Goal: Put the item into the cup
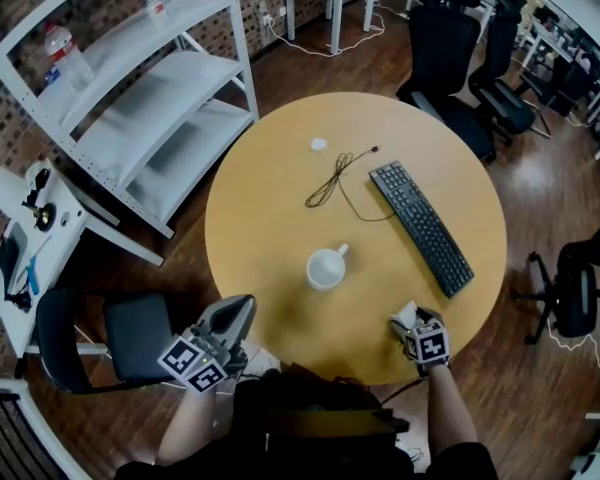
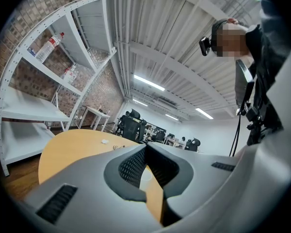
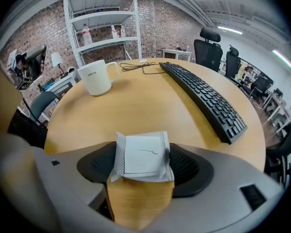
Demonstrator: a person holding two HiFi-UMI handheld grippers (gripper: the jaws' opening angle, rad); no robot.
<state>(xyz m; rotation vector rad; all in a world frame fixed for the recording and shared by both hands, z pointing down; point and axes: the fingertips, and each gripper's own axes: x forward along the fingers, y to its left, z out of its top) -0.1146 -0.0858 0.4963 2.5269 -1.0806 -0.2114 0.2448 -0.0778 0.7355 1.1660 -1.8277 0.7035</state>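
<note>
While betw. R tongs, packet outside cup.

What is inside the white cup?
From above, the cup looks empty, just white inside. From the side, its wall hides the inside. The packet is not in it; it is held in the right gripper.

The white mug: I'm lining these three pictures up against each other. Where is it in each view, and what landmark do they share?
Head view: the white mug stands near the picture's centre, left of the keyboard.
Left gripper view: not clearly in it; a faint pale patch low in the middle may be it.
Right gripper view: upper left, left of the keyboard.
Shared landmark: the white shelf, in all three views.
</note>
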